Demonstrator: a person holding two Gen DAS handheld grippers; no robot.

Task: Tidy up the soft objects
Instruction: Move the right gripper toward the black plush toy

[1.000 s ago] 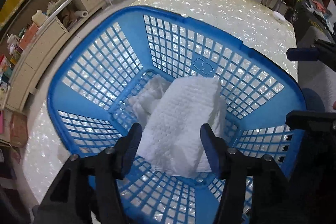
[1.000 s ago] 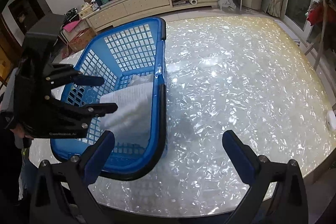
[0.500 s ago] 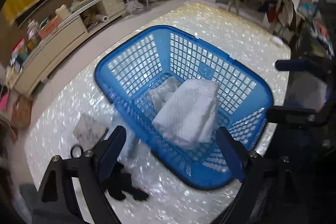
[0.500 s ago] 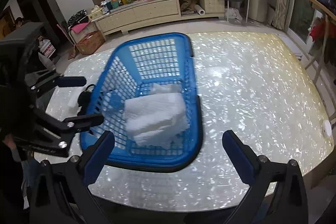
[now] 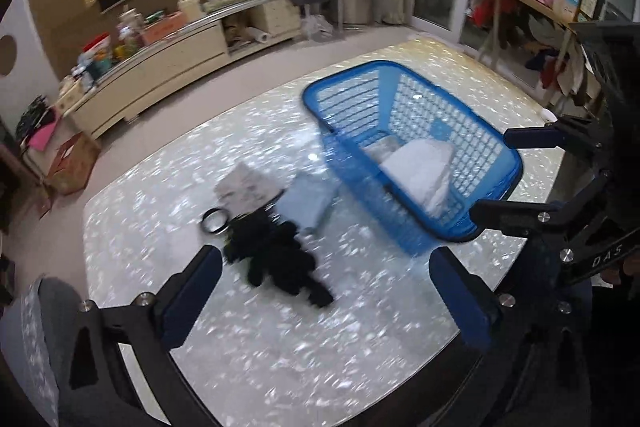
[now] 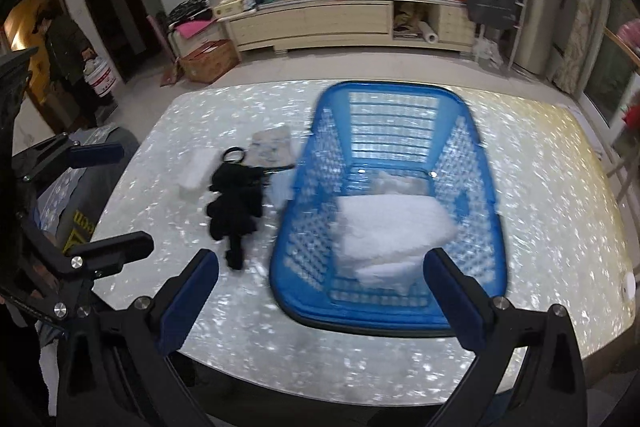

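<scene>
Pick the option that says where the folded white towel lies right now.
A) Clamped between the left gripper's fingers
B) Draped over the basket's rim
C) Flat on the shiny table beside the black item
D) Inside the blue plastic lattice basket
D: the folded white towel rests on the floor of the blue plastic lattice basket, enclosed by its walls and touched by neither gripper.

Blue mesh basket [image 6: 486, 227] on shimmering pearl-pattern table [image 6: 552, 187], right of centre. Folded white towel [image 6: 394, 233] inside basket, near end; second white cloth [image 6: 394, 183] behind it. Left of basket: black soft item [image 6: 236, 207], patterned pouch [image 6: 272, 149], white pad [image 6: 196, 171]. Right gripper [image 6: 320, 301] empty, jaws wide, low at near edge. Left gripper [image 6: 106, 199] at far left, jaws apart, just opening, nothing between.
</scene>
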